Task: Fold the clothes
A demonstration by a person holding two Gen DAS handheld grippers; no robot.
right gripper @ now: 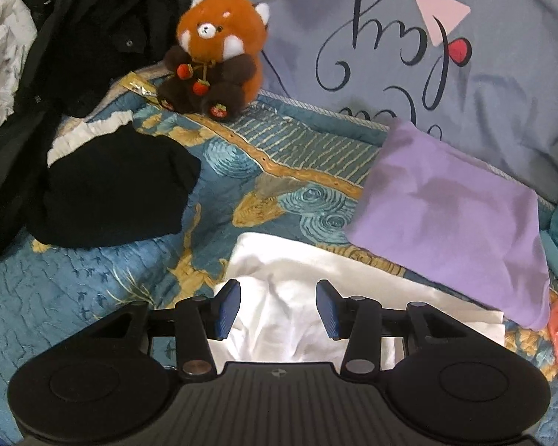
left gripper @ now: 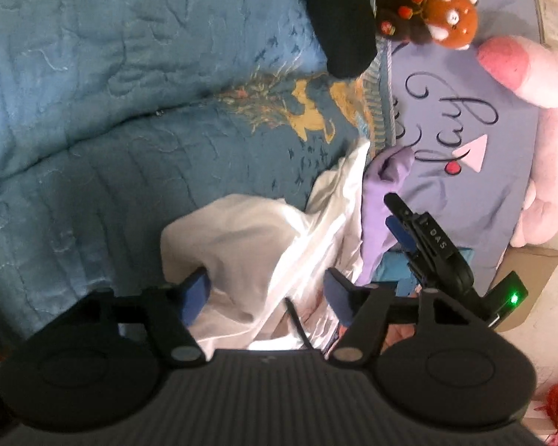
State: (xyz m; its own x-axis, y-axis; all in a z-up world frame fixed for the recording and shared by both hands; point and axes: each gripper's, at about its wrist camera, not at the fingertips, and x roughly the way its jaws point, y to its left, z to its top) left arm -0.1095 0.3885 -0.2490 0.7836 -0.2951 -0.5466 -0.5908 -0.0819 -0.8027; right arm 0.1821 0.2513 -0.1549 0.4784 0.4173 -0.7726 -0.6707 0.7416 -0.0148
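Claws, left and right, both agape over white cloth; folded black garment only in right view.

Dim indoor light, soft blur, fisheye-bent edges, perhaps mild glare

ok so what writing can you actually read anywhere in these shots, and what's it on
"DAS": on the right gripper, seen from the left wrist view.
"lay": the clearest part of cursive script on the lavender-blue pillow; the rest is cut off or covered.
Small emblem on the right gripper body: too small to read.
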